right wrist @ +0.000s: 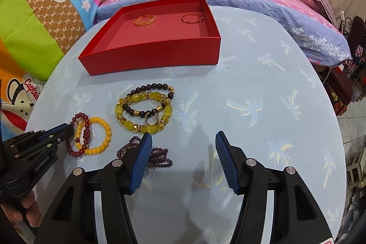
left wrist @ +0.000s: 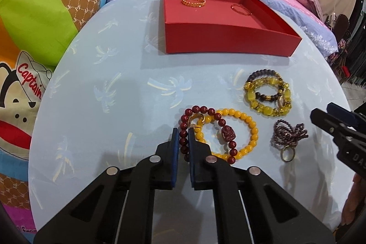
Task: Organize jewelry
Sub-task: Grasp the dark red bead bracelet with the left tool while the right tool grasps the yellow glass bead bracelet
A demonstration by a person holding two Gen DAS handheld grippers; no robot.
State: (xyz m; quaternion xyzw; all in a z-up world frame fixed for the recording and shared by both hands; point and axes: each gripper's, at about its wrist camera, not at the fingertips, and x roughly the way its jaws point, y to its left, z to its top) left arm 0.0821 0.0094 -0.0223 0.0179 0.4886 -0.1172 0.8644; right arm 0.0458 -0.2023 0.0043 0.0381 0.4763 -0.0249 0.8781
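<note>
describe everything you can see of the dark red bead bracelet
The dark red bead bracelet is a loop of round glossy maroon beads with one larger carved red bead. It lies flat on the pale blue table, overlapping the yellow bead bracelet; a gold ring rests on it. The left tongs are closed around its left side.

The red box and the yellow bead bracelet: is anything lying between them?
No. In the left wrist view, only bare blue tablecloth separates the red box and the yellow bead bracelet.
</note>
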